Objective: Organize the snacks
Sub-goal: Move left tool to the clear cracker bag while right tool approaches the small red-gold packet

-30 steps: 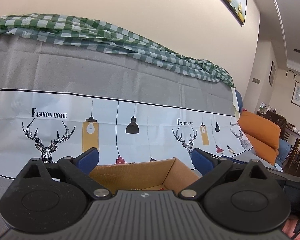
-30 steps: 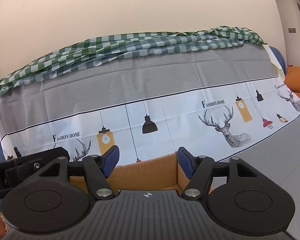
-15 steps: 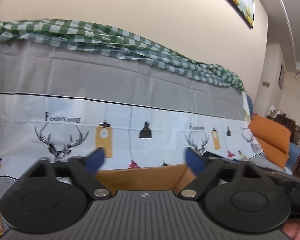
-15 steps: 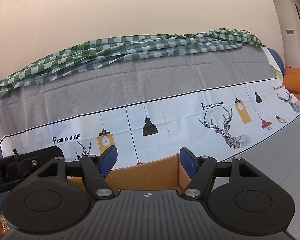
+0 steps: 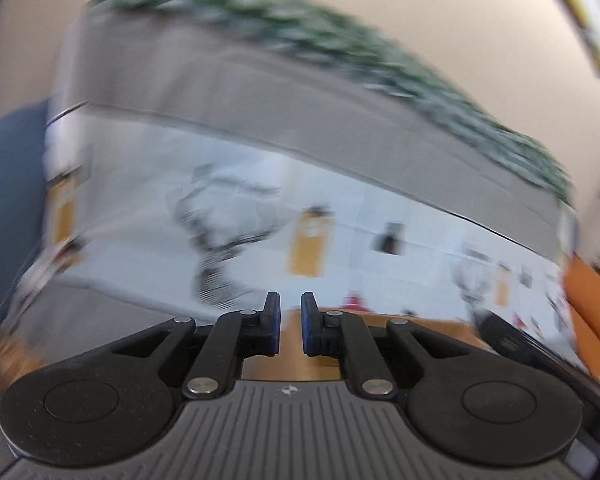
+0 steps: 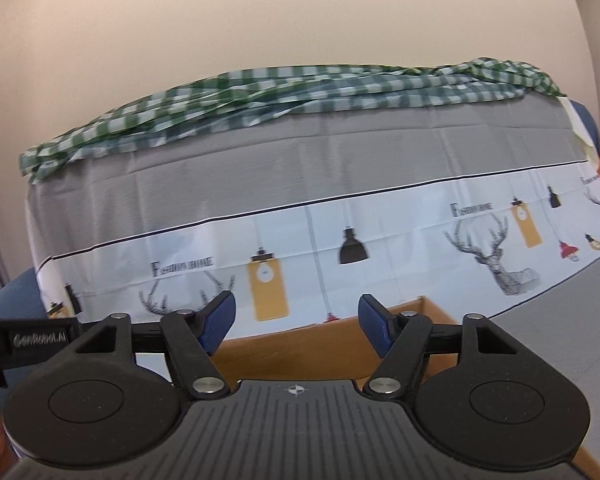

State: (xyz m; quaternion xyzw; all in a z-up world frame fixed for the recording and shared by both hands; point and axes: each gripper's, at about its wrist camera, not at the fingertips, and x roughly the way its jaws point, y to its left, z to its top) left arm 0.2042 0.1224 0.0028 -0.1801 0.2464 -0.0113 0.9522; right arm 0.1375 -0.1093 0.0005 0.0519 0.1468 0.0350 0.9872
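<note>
A brown cardboard box (image 6: 324, 346) stands on the grey cloth just beyond my right gripper (image 6: 296, 322), which is open and empty over the box's near side. In the blurred left wrist view the same box (image 5: 380, 324) shows behind my left gripper (image 5: 291, 322). The left jaws are nearly closed, with a narrow gap and nothing between them. No snacks are clear in either view. The other gripper's black body (image 6: 28, 340) shows at the left edge of the right wrist view.
A sofa back draped in a grey and white cloth printed with deer and lamps (image 6: 340, 220) rises behind the box. A green checked cloth (image 6: 300, 92) lies along its top. Orange cushions (image 5: 592, 312) sit to the right.
The left gripper's jaws have closed from wide open to a narrow gap, and it has swung fast, blurring its view. The right gripper has stayed open and shifted slightly.
</note>
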